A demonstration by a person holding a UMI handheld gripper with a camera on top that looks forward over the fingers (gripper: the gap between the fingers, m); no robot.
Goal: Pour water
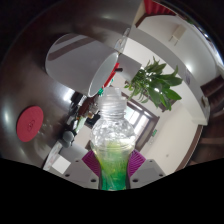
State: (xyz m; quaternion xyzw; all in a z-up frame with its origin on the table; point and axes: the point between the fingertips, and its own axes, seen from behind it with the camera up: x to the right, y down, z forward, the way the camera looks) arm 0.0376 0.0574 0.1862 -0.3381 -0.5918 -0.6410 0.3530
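A clear plastic bottle point(111, 135) with a green band low on its body stands up between my fingers, its neck and cap point(112, 95) reaching away from me. My gripper point(111, 167) is shut on the bottle: the magenta pads point(92, 164) press on both its sides near the green part. The whole view is tilted, with the room behind the bottle turned on its side. I see no cup or glass.
A green leafy plant point(155, 85) stands beyond the bottle to the right. A round red object point(30, 122) lies on a dark surface to the left. Pale walls and furniture point(85, 55) fill the space behind.
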